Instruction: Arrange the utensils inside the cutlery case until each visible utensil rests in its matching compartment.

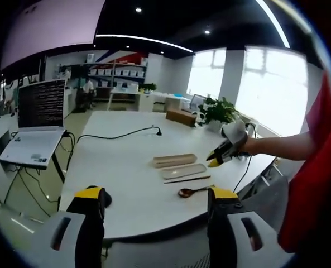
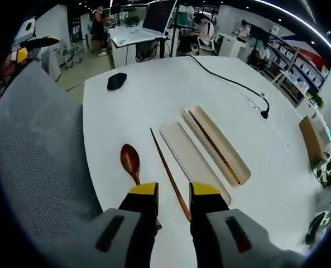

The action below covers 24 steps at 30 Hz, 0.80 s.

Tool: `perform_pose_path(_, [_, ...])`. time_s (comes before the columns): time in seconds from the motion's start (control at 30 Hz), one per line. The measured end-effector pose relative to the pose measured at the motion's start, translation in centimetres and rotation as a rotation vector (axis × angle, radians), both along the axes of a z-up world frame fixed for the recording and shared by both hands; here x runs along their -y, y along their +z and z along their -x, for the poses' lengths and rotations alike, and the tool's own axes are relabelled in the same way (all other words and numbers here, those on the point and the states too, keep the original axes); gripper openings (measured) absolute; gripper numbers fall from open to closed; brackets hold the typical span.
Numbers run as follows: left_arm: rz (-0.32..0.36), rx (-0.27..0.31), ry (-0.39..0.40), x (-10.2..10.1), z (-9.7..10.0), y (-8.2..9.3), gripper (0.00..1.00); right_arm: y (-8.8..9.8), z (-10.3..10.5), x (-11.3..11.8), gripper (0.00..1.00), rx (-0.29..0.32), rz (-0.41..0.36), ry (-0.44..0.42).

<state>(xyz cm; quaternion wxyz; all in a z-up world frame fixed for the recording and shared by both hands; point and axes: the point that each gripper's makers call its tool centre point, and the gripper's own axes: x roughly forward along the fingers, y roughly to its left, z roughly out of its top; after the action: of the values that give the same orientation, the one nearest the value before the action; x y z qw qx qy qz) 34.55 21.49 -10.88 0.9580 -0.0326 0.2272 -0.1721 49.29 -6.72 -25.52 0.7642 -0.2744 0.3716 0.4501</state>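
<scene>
A beige cutlery case lies open on the white table, with one brown chopstick in it. Its flat lid lies alongside. A second chopstick and a dark wooden spoon rest loose on the table beside the lid. My right gripper hovers open just above the loose chopstick's near end, gripping nothing. In the left gripper view the case, lid, chopstick and spoon lie ahead. My left gripper is wide open and short of the table. The right gripper hangs over the table's right side.
A black mouse and a black cable lie farther along the table. A grey mesh chair back stands at the table's near edge. A laptop sits on a stand to the left. A potted plant and a cardboard box are at the far end.
</scene>
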Motion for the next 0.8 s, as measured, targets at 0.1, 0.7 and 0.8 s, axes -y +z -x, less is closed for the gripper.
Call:
perform_pose_path(0.1, [0.000,-0.004,-0.004,0.2,0.1,-0.2,0.77,-0.3,0.6,-0.4,0.22,-0.011,-0.021,-0.007])
perform_pose_path(0.7, [-0.037,-0.015,-0.019,0.5,0.3,-0.6,0.75,-0.8,0.0,-1.9,0.24,0.065,0.005,-0.055])
perform_pose_path(0.8, [-0.042,-0.016,-0.019,0.5,0.4,-0.7,0.75,-1.1,0.3,-1.3,0.23,0.055,0.005,-0.050])
